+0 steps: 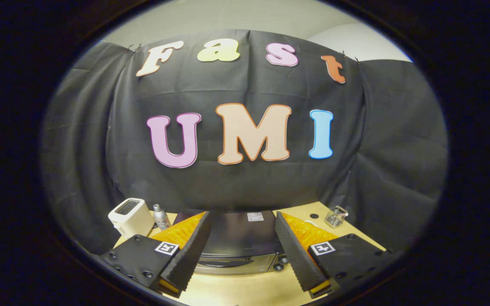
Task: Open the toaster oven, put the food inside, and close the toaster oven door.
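A dark toaster oven [240,238] stands on the wooden table [245,291], seen from above and in front. Its black top shows between my fingers, and its door, with a handle along the upper front [223,263], looks shut. My gripper [243,278] hovers above and in front of the oven, open, with nothing between its fingers. The left finger [187,259] and the right finger [298,259] frame the oven's top. I cannot make out the food here.
A white slot toaster [131,216] sits at the table's back left, with a small silver bottle [160,216] beside it. A clear glass cup [335,216] stands at the back right. The black cloth wall rises right behind the table.
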`<state>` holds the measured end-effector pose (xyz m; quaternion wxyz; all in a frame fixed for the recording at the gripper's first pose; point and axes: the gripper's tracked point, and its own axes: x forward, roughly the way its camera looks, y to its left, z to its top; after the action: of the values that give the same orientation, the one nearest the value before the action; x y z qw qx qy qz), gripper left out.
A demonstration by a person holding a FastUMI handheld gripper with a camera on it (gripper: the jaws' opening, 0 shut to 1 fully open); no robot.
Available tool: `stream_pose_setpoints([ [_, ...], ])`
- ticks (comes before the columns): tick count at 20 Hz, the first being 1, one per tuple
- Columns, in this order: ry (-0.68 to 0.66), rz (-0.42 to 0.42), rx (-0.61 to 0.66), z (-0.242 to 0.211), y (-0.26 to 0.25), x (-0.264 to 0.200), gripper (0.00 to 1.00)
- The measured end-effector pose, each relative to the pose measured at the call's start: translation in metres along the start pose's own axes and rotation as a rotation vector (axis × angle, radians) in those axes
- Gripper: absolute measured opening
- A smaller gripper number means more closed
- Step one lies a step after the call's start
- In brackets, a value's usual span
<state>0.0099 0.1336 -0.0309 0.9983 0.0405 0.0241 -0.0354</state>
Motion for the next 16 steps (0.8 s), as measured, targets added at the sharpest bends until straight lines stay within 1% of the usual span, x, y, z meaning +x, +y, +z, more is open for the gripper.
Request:
stream_pose_setpoints([
  [4,0.061,-0.027,0.022,-0.041,0.003,0.005,0.97],
  [8,0.075,-0.035,0.029,-0.074,0.005,0.015,0.97],
  [16,0.002,0.022,0.082,-0.134,0.023,0.061,0.96],
])
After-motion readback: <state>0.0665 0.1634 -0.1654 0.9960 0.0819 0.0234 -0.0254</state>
